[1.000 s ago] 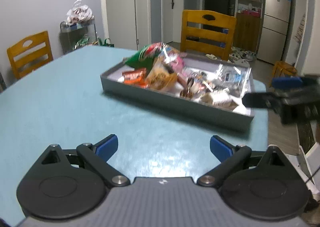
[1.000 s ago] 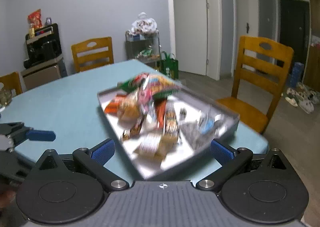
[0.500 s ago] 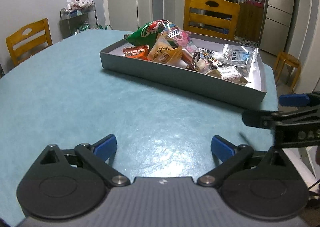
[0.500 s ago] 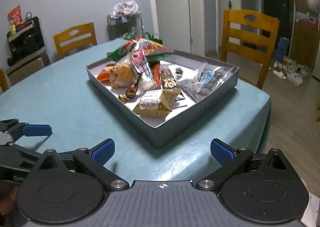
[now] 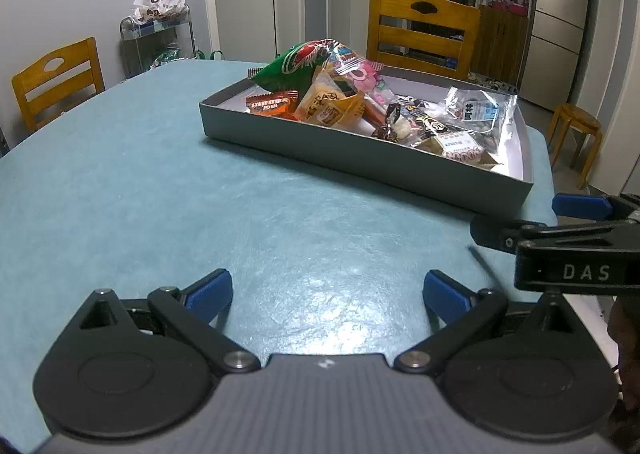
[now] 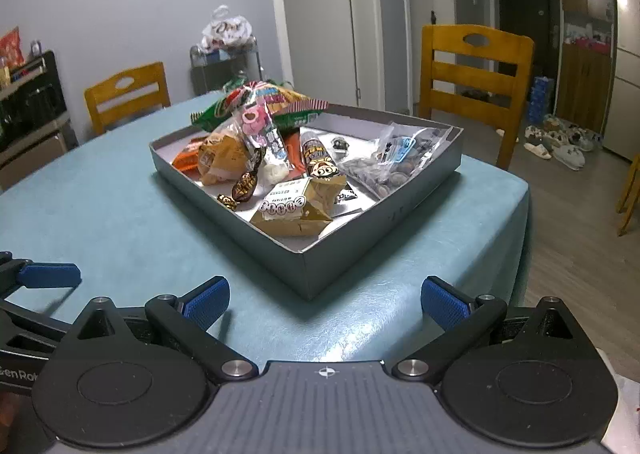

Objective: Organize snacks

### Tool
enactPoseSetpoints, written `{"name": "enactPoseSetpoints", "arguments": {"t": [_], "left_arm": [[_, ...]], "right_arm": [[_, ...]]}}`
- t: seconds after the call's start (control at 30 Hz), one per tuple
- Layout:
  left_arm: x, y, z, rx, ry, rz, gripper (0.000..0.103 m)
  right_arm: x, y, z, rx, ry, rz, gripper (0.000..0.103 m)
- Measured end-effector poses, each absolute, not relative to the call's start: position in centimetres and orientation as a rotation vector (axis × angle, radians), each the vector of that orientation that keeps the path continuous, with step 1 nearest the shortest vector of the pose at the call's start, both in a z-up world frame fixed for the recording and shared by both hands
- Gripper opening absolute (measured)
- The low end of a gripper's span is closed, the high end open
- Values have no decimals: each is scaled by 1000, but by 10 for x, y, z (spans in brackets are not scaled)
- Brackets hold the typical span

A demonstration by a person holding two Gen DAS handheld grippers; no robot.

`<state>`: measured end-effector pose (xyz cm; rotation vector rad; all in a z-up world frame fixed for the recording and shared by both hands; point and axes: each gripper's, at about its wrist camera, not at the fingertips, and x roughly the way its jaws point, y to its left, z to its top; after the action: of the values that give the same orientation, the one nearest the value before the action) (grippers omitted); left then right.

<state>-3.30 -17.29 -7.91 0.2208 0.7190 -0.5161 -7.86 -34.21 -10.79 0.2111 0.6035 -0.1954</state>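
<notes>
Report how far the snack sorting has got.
Done: nothing visibly; the snacks lie heaped in the grey tray. In hand: nothing; the left tongs and right tongs are open and empty, short of the tray. Left: all the sorting.

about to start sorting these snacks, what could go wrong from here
The grey tray sits near the table's right edge, so a nudge from the right gripper might push it off. The snacks are piled loosely, with the green bag leaning on top; pulling one packet could topple others. The clear nut bag looks slippery and may slide from open fingers.
</notes>
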Motion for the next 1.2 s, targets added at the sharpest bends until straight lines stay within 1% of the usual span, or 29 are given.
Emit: {"name": "enactPoseSetpoints", "arguments": {"t": [1.2], "left_arm": [[-33,-172,-80,218,720,-518,103]], "right_arm": [[-78,-338,-111,216,575,-229,103]]}}
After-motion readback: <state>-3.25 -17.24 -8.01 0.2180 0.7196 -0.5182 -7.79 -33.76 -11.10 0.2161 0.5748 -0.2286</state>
